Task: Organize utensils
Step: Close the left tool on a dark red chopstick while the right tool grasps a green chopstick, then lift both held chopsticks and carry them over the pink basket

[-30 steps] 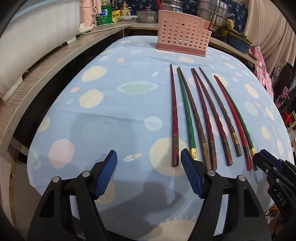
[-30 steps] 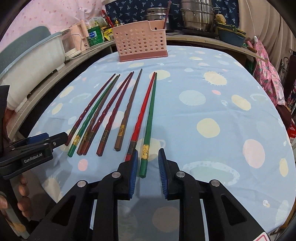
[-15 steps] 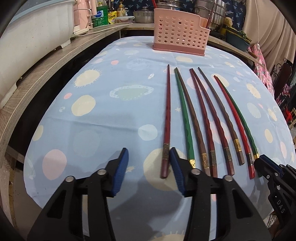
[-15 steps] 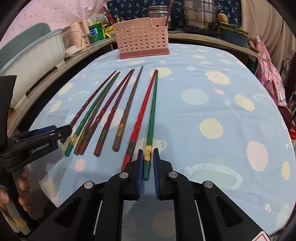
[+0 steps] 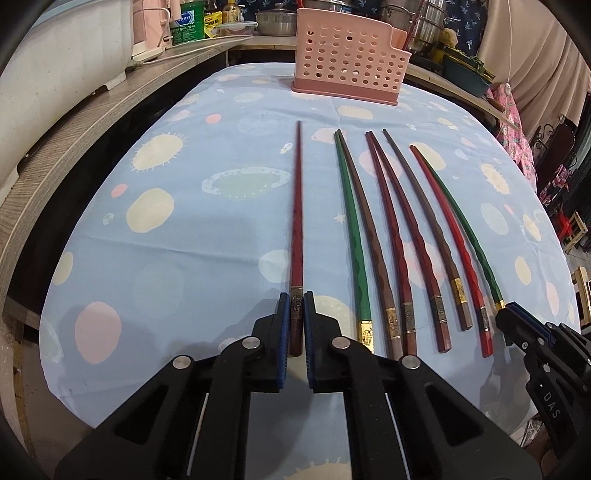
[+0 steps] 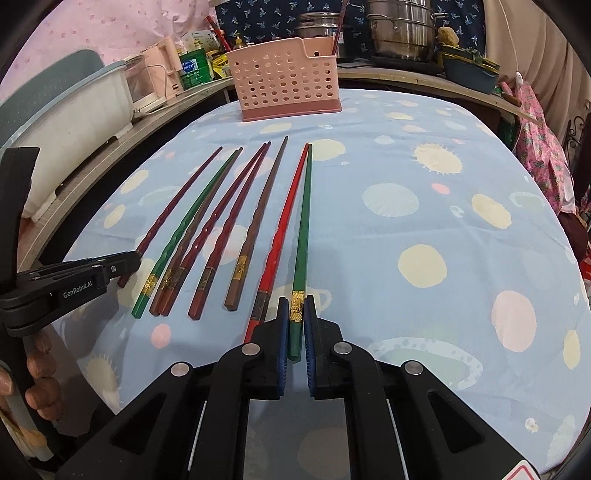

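Observation:
Several long chopsticks lie side by side on the blue spotted tablecloth (image 5: 184, 229). My left gripper (image 5: 296, 308) is shut on the thick end of the leftmost dark red chopstick (image 5: 296, 206), which lies apart from the rest. My right gripper (image 6: 296, 314) is shut on the thick end of the rightmost green chopstick (image 6: 303, 221), beside a red chopstick (image 6: 286, 214). The pink perforated utensil holder (image 5: 347, 70) stands at the far end of the table; it also shows in the right wrist view (image 6: 286, 86). The right gripper shows at the lower right of the left wrist view (image 5: 517, 321).
Between the two held sticks lie green, brown and dark red chopsticks (image 5: 388, 229). A wooden counter (image 5: 74, 122) runs along the left with a white tub (image 6: 74, 110). Pots (image 6: 399, 29) and bottles stand behind the holder. Pink cloth (image 6: 543, 155) hangs at the right.
Both grippers have closed: the left one moved forward and shut on the dark red chopstick, which shifted left of the others; the right one shut on the green chopstick.

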Available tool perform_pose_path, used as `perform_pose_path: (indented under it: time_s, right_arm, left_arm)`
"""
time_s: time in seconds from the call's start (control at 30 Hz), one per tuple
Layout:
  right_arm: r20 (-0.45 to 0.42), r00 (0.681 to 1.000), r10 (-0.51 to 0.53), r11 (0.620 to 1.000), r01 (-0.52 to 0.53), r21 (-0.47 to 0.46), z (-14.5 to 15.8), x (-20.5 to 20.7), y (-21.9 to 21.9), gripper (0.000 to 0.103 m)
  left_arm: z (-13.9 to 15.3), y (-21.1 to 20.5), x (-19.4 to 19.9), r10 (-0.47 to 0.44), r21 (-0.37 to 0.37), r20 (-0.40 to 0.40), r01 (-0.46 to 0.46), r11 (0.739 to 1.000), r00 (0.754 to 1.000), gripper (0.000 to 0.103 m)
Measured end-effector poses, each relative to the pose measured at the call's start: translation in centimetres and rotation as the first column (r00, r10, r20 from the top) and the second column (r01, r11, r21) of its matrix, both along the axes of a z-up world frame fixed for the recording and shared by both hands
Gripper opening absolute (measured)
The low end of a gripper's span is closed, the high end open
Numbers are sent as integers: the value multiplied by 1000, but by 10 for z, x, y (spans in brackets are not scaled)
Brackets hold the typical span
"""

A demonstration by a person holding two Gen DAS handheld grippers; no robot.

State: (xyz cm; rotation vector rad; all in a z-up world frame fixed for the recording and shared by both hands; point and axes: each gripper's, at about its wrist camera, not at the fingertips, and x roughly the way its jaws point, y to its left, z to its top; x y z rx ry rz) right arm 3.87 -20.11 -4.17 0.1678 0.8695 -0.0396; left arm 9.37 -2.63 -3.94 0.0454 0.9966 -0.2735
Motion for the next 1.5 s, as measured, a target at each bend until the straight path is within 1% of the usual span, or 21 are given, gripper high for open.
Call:
perform_pose_path:
  time_s: [0.13,0.2,0.43,0.63,0.97,1.13,1.27,1.5]
  right_arm:
    - [21,1000,-11,1000,11,8,11,0,-4,7]
    - [39,999,-19,1000,19,6,20,0,-7,7]
    - [106,993,-50,999,49,16,56,7,-24,7]
    - [183,978,-98,995,94,29,92,22,-46,7]
    - [277,950,-146,989,135,58,142,54,-80,7]
    - [306,940,-152,988,138,67,160,72,-87,7]
    - [322,934,-154,987,130,96,172,84,-91,7]
    - [366,919,-148,987,117,107,202,110,-97,7]
  left_arm:
    - [7,1,0,-1,-12,-9,1,1000,1000,7]
    - [14,3,1,1,-22,-1,-1,1000,1000,7]
    - [46,11,8,15,-51,43,-13,999,999,7]
    - [80,15,22,33,-75,105,-25,997,994,7]
    - [131,14,59,67,-94,197,-49,994,978,7]
    - [154,12,83,84,-110,223,-60,992,971,7]
    - [171,9,99,88,-119,243,-61,991,966,7]
    - [213,5,126,100,-187,276,-49,981,956,7]
